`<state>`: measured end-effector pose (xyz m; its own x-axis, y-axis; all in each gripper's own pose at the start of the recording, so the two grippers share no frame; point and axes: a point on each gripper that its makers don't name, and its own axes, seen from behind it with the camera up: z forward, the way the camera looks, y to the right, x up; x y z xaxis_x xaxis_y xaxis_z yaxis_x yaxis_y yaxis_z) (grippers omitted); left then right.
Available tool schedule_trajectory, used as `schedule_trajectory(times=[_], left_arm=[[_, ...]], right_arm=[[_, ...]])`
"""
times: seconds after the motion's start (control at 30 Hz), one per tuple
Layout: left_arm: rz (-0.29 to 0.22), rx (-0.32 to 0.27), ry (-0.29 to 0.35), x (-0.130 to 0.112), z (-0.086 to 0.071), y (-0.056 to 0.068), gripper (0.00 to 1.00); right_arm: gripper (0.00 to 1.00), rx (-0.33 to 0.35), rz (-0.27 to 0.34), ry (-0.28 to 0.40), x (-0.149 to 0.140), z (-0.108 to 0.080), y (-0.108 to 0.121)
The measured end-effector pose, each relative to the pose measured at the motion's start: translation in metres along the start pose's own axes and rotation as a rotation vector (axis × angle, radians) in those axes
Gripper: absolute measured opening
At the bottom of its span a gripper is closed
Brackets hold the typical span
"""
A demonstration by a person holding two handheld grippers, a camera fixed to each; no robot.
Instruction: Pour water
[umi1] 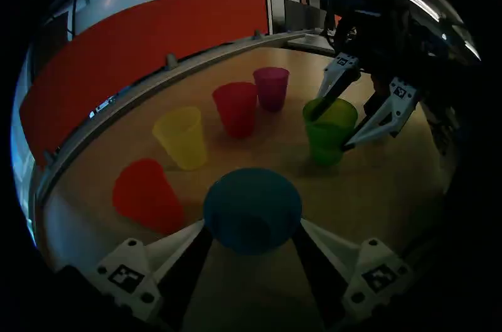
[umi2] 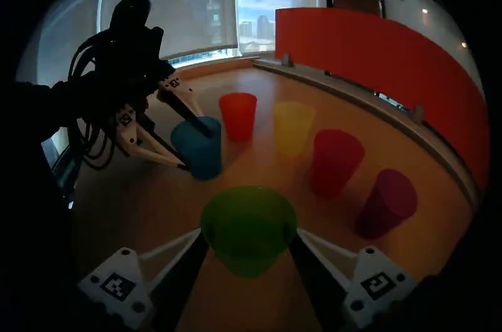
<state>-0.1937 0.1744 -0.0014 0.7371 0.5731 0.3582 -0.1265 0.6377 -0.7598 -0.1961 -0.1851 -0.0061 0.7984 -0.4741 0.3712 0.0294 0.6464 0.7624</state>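
L gripper (umi1: 252, 230) clamped on blue cup (umi1: 252, 206), R gripper (umi2: 248, 239) clamped on green cup (umi2: 248, 219); both cups upright on tabletop (umi1: 376, 194), apart. Bring rims close b4 tilting, tip slowly, keep receiving cup level.

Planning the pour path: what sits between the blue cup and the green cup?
Nothing; in the right gripper view, bare wooden tabletop lies between the blue cup and the green cup.

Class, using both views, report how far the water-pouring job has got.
Done: both grasps look made, left gripper on the blue cup, right gripper on the green cup. In hand: both cups upright, neither tilted yet. Left: the pour itself; whether either cup holds water cannot be told.
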Motion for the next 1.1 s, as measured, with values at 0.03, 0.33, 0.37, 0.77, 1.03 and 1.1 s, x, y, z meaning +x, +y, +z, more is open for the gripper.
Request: schedule_trajectory(times=[0.03, 0.33, 0.37, 0.77, 1.03, 1.1], left_arm=[[-0.001, 0.001, -0.002, -0.001, 0.0, 0.0, 0.84], [-0.001, -0.004, -0.016, -0.008, 0.002, 0.0, 0.84], [0.001, -0.004, -0.018, -0.009, 0.002, 0.0, 0.84], [0.003, -0.007, -0.05, -0.019, 0.006, 0.002, 0.84], [-0.013, -0.011, -0.061, -0.025, 0.003, 0.003, 0.84], [-0.013, -0.009, -0.061, -0.026, 0.001, 0.003, 0.84]], right_arm=[[0.87, -0.001, 0.001, 0.0, -0.001, 0.0, 0.0], [0.88, -0.006, 0.012, 0.006, -0.003, 0.0, 0.001], [0.87, -0.006, 0.012, 0.007, -0.004, 0.0, 0.001], [0.89, -0.013, 0.027, 0.014, -0.01, -0.005, 0.001], [0.91, -0.012, 0.029, 0.019, -0.012, -0.007, -0.003], [0.94, -0.012, 0.037, 0.018, -0.014, -0.008, -0.003]])
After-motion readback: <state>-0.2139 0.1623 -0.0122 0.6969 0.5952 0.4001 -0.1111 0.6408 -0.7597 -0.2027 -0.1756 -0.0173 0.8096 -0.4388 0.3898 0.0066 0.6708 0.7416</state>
